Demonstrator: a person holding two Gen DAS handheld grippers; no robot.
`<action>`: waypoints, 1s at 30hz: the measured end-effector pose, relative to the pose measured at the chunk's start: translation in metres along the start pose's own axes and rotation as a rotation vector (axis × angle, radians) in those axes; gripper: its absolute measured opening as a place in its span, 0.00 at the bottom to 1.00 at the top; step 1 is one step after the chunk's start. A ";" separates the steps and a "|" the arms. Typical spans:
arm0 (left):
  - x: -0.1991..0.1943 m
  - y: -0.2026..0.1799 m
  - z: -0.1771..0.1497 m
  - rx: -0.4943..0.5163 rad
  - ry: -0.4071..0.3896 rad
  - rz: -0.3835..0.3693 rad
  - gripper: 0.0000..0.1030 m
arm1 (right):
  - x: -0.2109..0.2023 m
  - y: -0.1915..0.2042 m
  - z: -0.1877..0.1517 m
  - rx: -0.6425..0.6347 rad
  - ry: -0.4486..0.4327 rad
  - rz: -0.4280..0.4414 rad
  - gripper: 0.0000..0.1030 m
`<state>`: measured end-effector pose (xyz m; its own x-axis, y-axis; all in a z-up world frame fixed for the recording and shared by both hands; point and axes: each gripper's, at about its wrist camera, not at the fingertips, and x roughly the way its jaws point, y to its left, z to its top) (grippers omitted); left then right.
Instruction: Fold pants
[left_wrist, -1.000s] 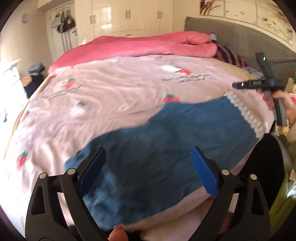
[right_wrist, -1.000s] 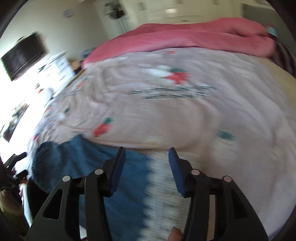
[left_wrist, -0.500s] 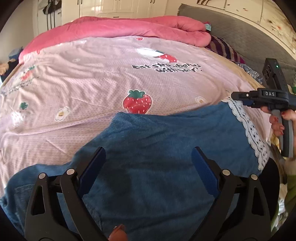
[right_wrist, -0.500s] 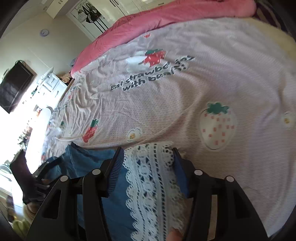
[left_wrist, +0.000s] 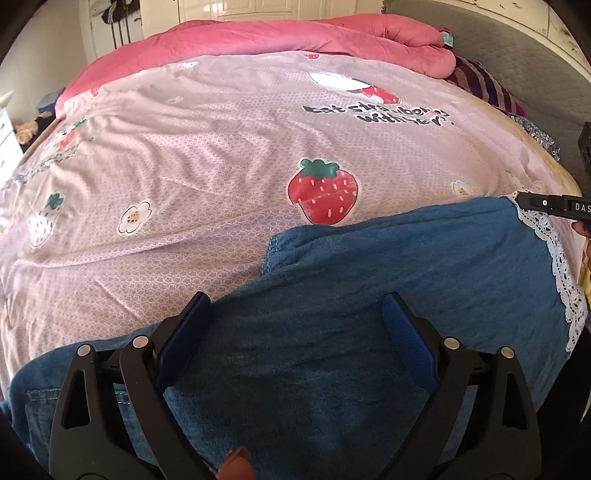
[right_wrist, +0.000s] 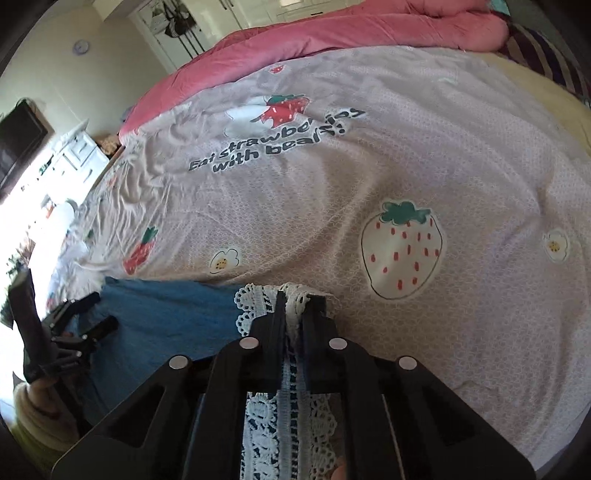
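Blue denim pants (left_wrist: 406, 280) lie along the near edge of the bed, with a white lace hem (left_wrist: 557, 258) at the right end. My left gripper (left_wrist: 295, 314) is open, jaws wide apart, low over the pants near the waist end. My right gripper (right_wrist: 295, 299) is shut on the lace hem (right_wrist: 255, 302) of the pants (right_wrist: 166, 310). The right gripper's tip shows at the right edge of the left wrist view (left_wrist: 554, 203). The left gripper shows at the left of the right wrist view (right_wrist: 85, 325).
The bed has a pink sheet (left_wrist: 221, 166) printed with strawberries and flowers. A rolled pink quilt (left_wrist: 295, 40) lies at the far side, a striped pillow (left_wrist: 487, 85) at the far right. White drawers (right_wrist: 77, 151) stand beyond the bed's left side.
My right gripper has closed on the lace hem. My left gripper has moved in over the pants and stays open.
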<state>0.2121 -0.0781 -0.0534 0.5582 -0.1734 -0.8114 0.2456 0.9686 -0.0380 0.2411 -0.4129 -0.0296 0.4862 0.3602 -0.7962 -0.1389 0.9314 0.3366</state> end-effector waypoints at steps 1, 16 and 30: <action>0.000 0.001 0.000 0.001 -0.003 0.007 0.85 | -0.003 0.000 -0.001 -0.004 -0.005 0.005 0.09; -0.005 0.004 -0.004 -0.014 -0.025 0.027 0.85 | -0.048 0.053 -0.054 -0.230 -0.043 0.055 0.46; -0.030 0.017 -0.013 -0.056 -0.047 0.059 0.85 | -0.051 0.043 -0.066 -0.165 0.005 0.047 0.63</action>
<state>0.1889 -0.0541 -0.0374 0.6071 -0.1222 -0.7852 0.1674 0.9856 -0.0240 0.1531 -0.3877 -0.0072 0.4713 0.4032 -0.7844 -0.3015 0.9095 0.2863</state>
